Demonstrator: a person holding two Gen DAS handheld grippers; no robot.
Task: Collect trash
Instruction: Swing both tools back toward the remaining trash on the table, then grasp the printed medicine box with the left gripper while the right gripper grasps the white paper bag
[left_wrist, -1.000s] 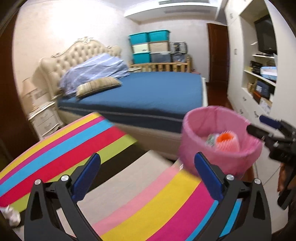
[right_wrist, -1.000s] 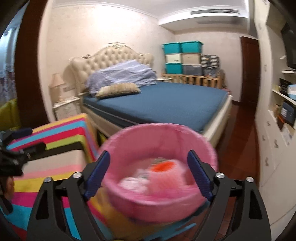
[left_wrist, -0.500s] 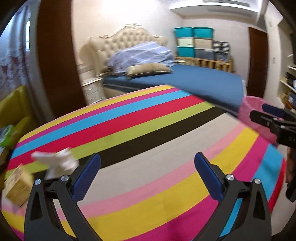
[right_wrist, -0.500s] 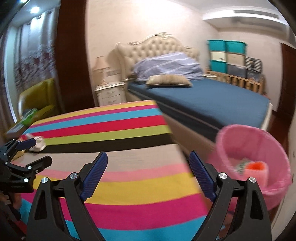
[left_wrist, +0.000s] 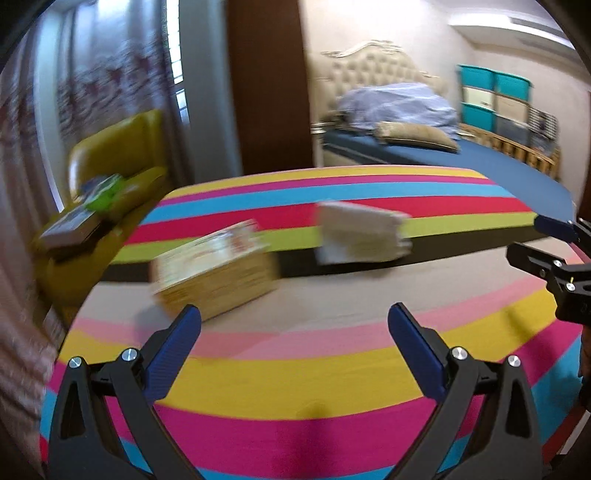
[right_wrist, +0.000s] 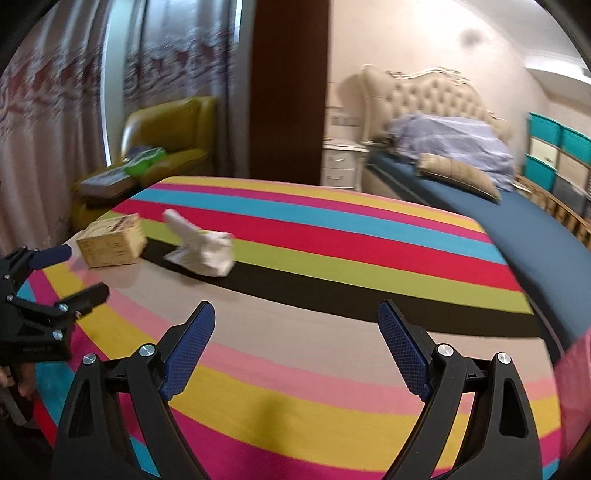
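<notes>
Two pieces of trash lie on the striped table, both claws spread and empty.

The small cardboard box is judged light and stiff, best pinched across its sides by the left claw; the crumpled white paper just beside it, soft and crushable, can be taken anywhere by the right claw.

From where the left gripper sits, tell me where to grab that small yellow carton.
Grip the small yellow carton across its two long side faces, coming from above with the left gripper, whose jaws are wide open. It lies flat on the striped tablecloth, clear of the crumpled white paper, so both sides look reachable.
</notes>
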